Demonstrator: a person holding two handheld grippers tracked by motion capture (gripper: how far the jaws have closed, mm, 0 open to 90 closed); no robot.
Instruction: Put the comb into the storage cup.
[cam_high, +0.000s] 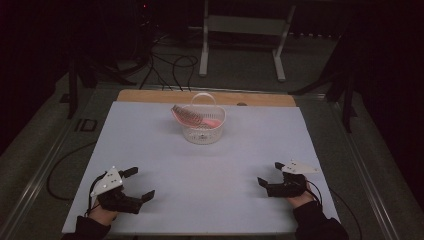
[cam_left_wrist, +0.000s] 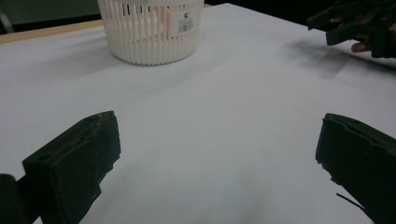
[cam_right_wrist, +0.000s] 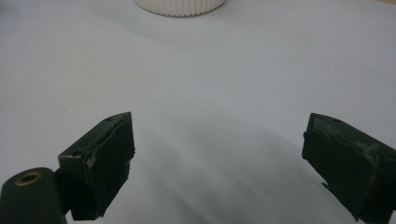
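Work looks unstarted: we hold the left gripper (cam_high: 141, 183) and right gripper (cam_high: 270, 173) spread wide and empty at the frame's lower corners, while the basket (cam_high: 203, 131) (pink things inside) sits upper centre, untouched.

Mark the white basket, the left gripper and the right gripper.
white basket (cam_high: 203, 133), high view, front wall.
left gripper (cam_high: 136, 183), high view, midway between its open fingertips.
right gripper (cam_high: 270, 173), high view, midway between its open fingertips.
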